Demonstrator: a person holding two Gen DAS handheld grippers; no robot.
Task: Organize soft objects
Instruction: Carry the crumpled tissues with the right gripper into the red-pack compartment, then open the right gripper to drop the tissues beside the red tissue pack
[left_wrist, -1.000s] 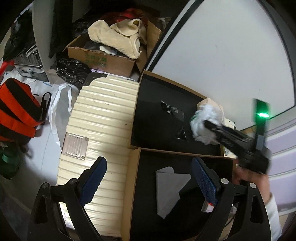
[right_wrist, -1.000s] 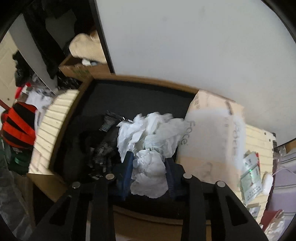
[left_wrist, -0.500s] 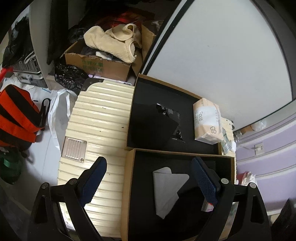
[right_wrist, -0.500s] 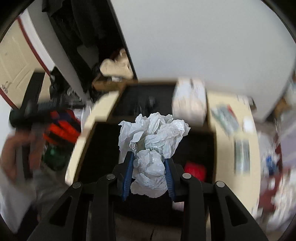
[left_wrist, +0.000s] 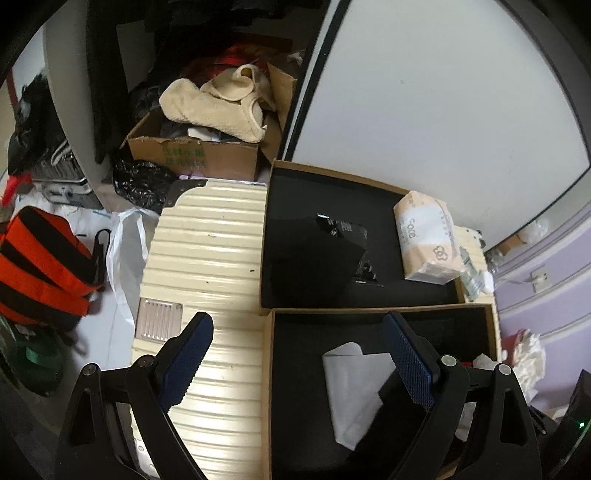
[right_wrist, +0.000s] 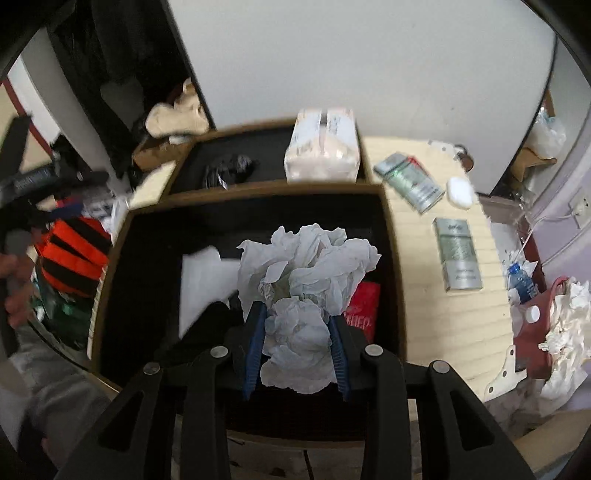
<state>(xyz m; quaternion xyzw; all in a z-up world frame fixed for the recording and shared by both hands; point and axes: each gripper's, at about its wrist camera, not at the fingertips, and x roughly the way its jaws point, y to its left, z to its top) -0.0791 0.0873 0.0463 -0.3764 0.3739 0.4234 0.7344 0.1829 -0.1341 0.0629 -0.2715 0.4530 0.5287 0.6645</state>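
My right gripper (right_wrist: 297, 332) is shut on a crumpled white tissue wad (right_wrist: 306, 280) and holds it above the near black-lined box (right_wrist: 110, 266). A flat grey-white cloth (right_wrist: 203, 284) and a red packet (right_wrist: 364, 308) lie in that box. The far box (right_wrist: 192, 147) holds a tissue pack (right_wrist: 321, 147) and a black item (right_wrist: 229, 168). My left gripper (left_wrist: 295, 354) is open and empty above the near box (left_wrist: 271, 369), over the cloth (left_wrist: 354, 384). The tissue pack (left_wrist: 424, 236) and black item (left_wrist: 317, 254) show in the far box (left_wrist: 269, 206).
Both boxes rest on a cream ribbed suitcase (left_wrist: 199, 258). Two green-grey packets (right_wrist: 458, 254) and a white puck (right_wrist: 460, 188) lie on it at right. A cardboard box of fleece clothes (left_wrist: 214, 107) and an orange-black bag (left_wrist: 40, 266) stand on the left. A red bag with tissues (right_wrist: 546, 325) stands at right.
My right gripper has pulled back with the tissue wad from the far box to above the near box. My left gripper has stayed open and shifted slightly.
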